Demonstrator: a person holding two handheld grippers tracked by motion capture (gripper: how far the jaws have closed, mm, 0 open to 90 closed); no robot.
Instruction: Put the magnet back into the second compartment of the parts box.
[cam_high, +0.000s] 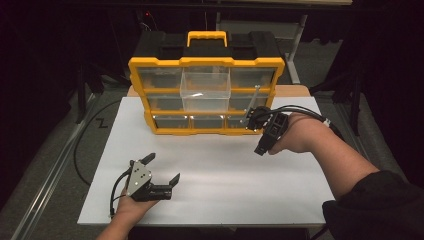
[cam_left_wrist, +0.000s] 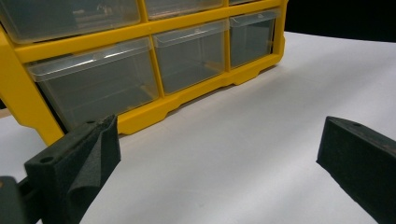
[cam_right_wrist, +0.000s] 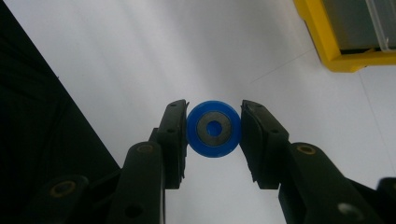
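Overhead, yellow-framed plastic organizer (cam_high: 206, 95) stands at far edge of white tabletop (cam_high: 215, 170), one clear drawer (cam_high: 205, 90) pulled out. Left gripper (cam_high: 160, 172) rests low near front edge, jaws spread wide, nothing between. Right gripper (cam_high: 261, 135) hangs beside organizer's right corner.

Left gripper view: matte black foam pads, wide apart, facing clear bottom drawers.

Right gripper view: jaws pinch blue wheel (cam_right_wrist: 214, 129) by its rim; round, glossy plastic, grey metal hub, above bare tabletop.
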